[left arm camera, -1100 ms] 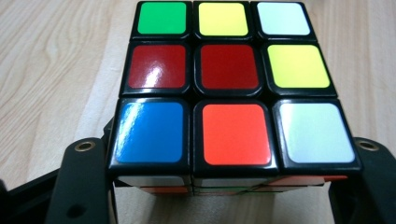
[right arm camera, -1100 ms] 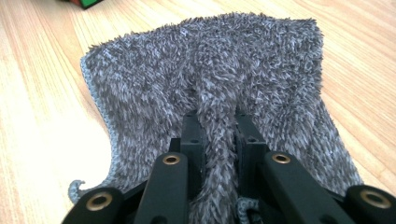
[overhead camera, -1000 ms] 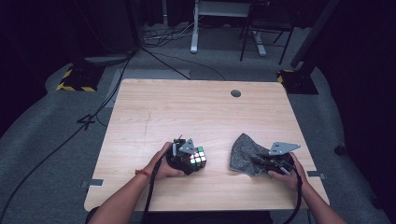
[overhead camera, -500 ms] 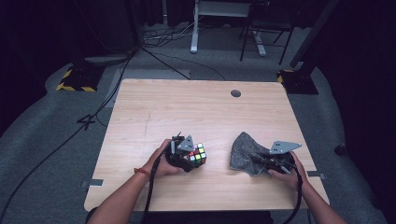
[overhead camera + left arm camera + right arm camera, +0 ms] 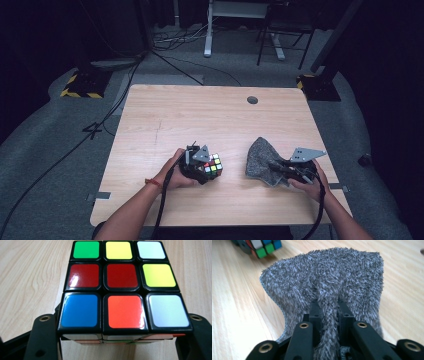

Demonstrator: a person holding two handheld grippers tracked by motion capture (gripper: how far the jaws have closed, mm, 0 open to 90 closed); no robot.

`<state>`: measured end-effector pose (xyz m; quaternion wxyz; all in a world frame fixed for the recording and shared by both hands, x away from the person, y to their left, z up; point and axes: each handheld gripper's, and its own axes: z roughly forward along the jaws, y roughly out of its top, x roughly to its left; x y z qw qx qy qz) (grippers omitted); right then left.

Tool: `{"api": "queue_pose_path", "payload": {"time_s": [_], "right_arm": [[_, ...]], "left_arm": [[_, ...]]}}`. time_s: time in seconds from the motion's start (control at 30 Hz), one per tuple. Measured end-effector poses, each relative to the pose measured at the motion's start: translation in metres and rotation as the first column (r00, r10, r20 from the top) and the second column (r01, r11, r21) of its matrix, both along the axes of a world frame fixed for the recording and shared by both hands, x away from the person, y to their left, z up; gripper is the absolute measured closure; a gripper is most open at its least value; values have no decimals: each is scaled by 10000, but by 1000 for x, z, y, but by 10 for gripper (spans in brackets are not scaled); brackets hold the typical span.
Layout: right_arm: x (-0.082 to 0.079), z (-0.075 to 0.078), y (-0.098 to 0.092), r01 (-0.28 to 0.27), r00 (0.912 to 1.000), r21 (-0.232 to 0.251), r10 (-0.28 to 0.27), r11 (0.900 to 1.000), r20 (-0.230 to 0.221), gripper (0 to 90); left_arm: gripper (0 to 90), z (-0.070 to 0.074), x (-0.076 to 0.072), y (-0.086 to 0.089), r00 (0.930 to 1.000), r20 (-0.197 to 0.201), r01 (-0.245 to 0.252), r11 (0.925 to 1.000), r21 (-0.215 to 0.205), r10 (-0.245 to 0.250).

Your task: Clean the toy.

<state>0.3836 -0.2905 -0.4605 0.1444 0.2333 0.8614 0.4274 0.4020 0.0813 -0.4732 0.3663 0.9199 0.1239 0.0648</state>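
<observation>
From the high view, the cube (image 5: 212, 167) sits on the tabletop (image 5: 210, 120) near its front edge, clamped in the left tongs (image 5: 207, 170), with the cloth (image 5: 261, 159) well apart beside it, pinched by the right tongs (image 5: 275, 167). In the left gripper view the cube (image 5: 123, 287) looks rigid, light and glossy, so it may slip; flat opposite faces suit best, as the jaws sit now. In the right gripper view the cloth (image 5: 329, 280) is soft and limp, a fold clenched between the jaws, and nothing blocks the way to the cube (image 5: 258, 247).
</observation>
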Motion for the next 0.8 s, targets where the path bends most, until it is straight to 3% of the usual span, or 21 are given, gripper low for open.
{"api": "queue_pose_path", "payload": {"time_s": [0.13, 0.3, 0.47, 0.57, 0.63, 0.8], "right_arm": [[0, 12, 12, -320, 9993, 90, 318, 9994, 175, 781], [0, 28, 31, -802, 9963, 145, 797, 9967, 336, 781], [1, 48, 52, -1483, 9881, 577, 1456, 9873, 486, 781], [0, 51, 59, -1682, 9856, 658, 1665, 9836, 297, 781], [-1, 50, 67, -1760, 9842, 401, 1751, 9836, 246, 780], [-4, 48, 87, -2125, 9771, 82, 2124, 9771, 140, 779]], "left_arm": [[339, 4, 1, -8, 9995, 255, 195, 9996, 188, -200], [339, 12, 3, -20, 9987, 336, 371, 9993, 74, -373], [339, 12, 2, -33, 9966, 510, 634, 9974, 339, -651], [339, 13, -1, -36, 9962, 467, 718, 9970, 305, -732], [339, 15, -2, -37, 9958, 509, 756, 9970, 175, -764], [339, 18, -3, -43, 9953, 479, 826, 9961, 316, -841]]}}
